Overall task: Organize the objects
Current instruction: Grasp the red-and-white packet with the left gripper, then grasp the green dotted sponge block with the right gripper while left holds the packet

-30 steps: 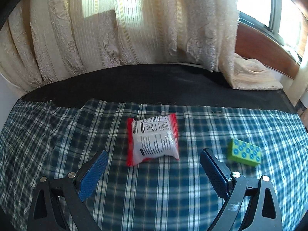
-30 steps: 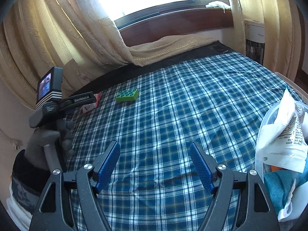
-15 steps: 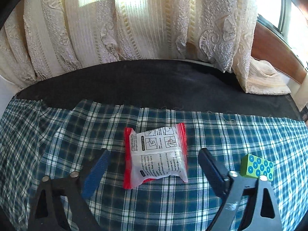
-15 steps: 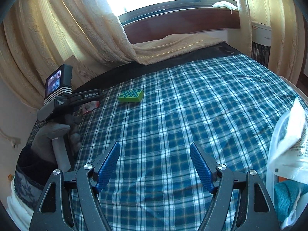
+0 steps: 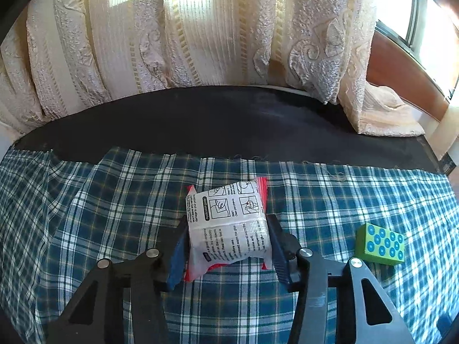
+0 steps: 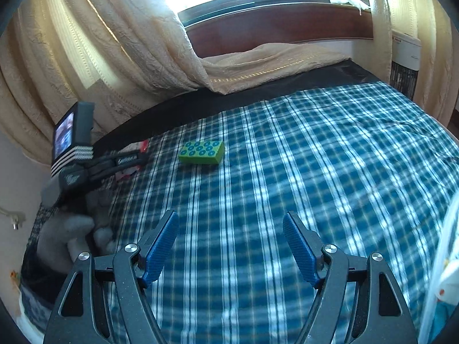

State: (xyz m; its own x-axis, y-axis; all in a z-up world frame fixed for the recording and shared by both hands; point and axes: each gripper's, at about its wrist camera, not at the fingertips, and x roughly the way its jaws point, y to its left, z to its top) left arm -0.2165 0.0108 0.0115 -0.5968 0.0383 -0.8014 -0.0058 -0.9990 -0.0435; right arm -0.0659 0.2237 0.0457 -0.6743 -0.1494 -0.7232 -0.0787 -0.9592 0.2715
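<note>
A white packet with red edges and printed instructions [image 5: 229, 223] lies on the blue plaid cloth [image 5: 114, 215]. My left gripper [image 5: 228, 246] is shut on the packet, its blue pads pressing both sides. A green block with blue dots [image 5: 380, 243] lies to the right of it; it also shows in the right wrist view [image 6: 201, 152]. My right gripper [image 6: 231, 246] is open and empty above the plaid cloth [image 6: 315, 157], well short of the block. The left gripper [image 6: 126, 160] shows at the left of that view, with a bit of the packet [image 6: 142, 146] beside it.
Cream curtains [image 5: 200, 34] hang behind a black strip [image 5: 229, 126] at the far edge. A beige folded cloth [image 6: 272, 63] lies under the wooden window sill [image 6: 287, 25]. A white bag [image 6: 447, 258] stands at the right edge.
My left gripper moved forward and closed its jaws on the white packet. The right gripper stayed open and drifted slightly toward the green block.
</note>
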